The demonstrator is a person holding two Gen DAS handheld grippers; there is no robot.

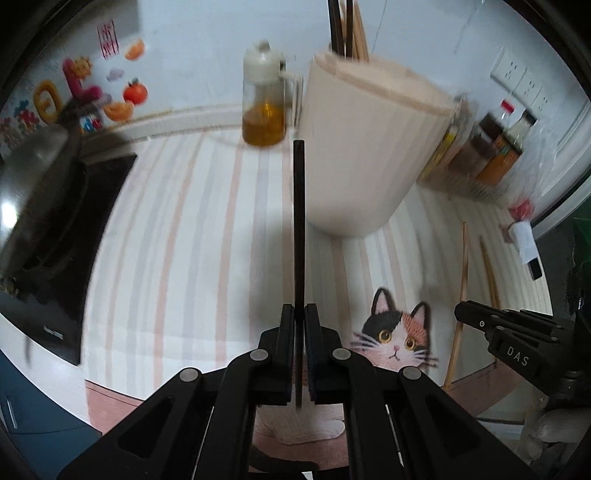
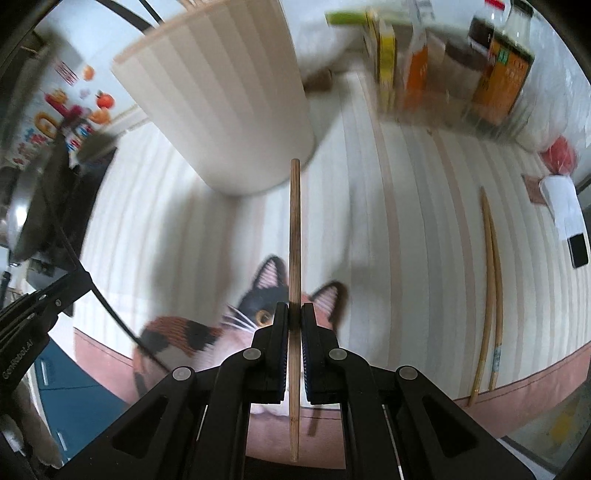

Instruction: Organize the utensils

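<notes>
My left gripper (image 1: 299,314) is shut on a black chopstick (image 1: 299,221) that points up toward the cream ribbed utensil holder (image 1: 369,155). Several chopsticks (image 1: 347,29) stand in the holder. My right gripper (image 2: 294,314) is shut on a wooden chopstick (image 2: 294,236), held above the mat just in front of the holder (image 2: 229,99). Two wooden chopsticks (image 2: 491,280) lie on the striped mat to the right; they also show in the left wrist view (image 1: 461,288). The right gripper shows at the right of the left wrist view (image 1: 509,336).
A striped mat with a cat picture (image 1: 399,339) covers the counter. An oil bottle (image 1: 264,99) stands behind the holder. Sauce bottles and jars (image 2: 495,66) line the back right. A pan on a stove (image 1: 40,206) is at the left. A phone (image 2: 578,251) lies at the right.
</notes>
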